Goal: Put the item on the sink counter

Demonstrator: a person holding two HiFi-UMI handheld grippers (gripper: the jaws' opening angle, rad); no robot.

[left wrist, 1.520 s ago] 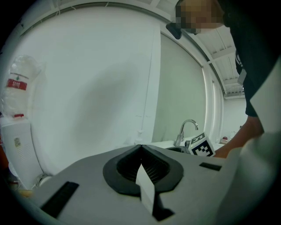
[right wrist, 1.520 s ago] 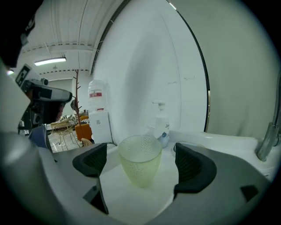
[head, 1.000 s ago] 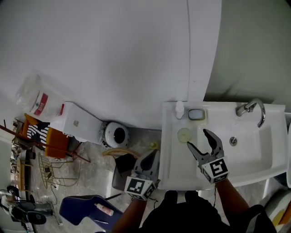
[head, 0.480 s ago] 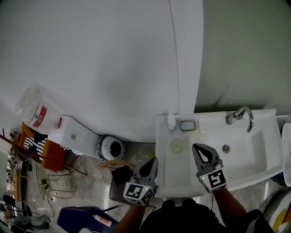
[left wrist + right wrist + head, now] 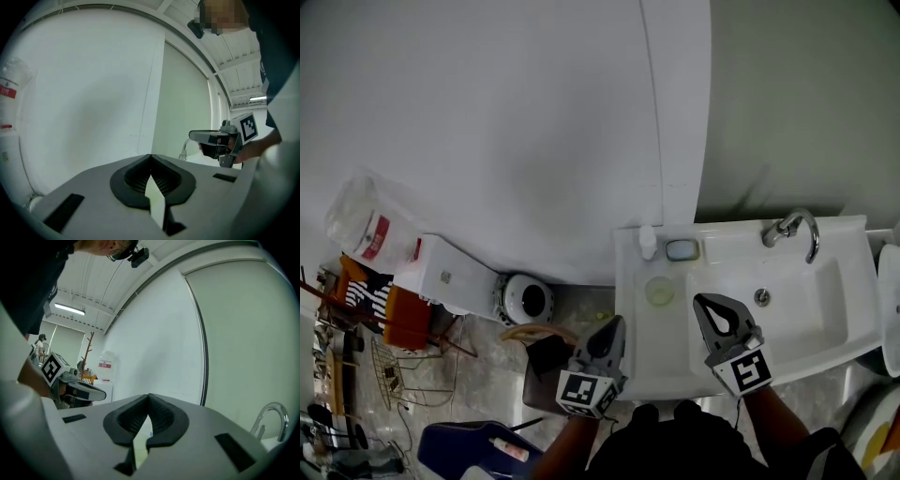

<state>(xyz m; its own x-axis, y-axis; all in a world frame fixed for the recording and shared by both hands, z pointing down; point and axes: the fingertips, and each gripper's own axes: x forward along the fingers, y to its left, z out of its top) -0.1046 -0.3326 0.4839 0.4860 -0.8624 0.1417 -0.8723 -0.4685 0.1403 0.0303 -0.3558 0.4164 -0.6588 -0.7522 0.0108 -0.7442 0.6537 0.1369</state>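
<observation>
A pale yellow-green round item [image 5: 659, 292] lies flat on the left counter part of the white sink [image 5: 825, 347], below a small white bottle [image 5: 648, 241] and a soap dish [image 5: 681, 249]. My right gripper [image 5: 712, 304] hovers over the basin's left edge, just right of the item and clear of it. Its jaws have just closed, shut with nothing between them. My left gripper [image 5: 614, 324] is shut and empty, off the sink's left front corner over the floor. The left gripper view shows the right gripper [image 5: 216, 139] and the right gripper view shows the left gripper [image 5: 80, 391].
The chrome faucet [image 5: 792, 228] stands at the basin's back right. Left of the sink are a toilet [image 5: 523, 300] with its white tank [image 5: 445, 273], a water jug [image 5: 366, 220], a dark bin [image 5: 546, 361], a wire rack [image 5: 394, 361] and a blue seat [image 5: 473, 445]. A plain wall rises behind.
The right gripper's jaws went from wide open beside the round item to shut, and it lifted away to the item's right. The item stays on the counter. The left gripper barely moved.
</observation>
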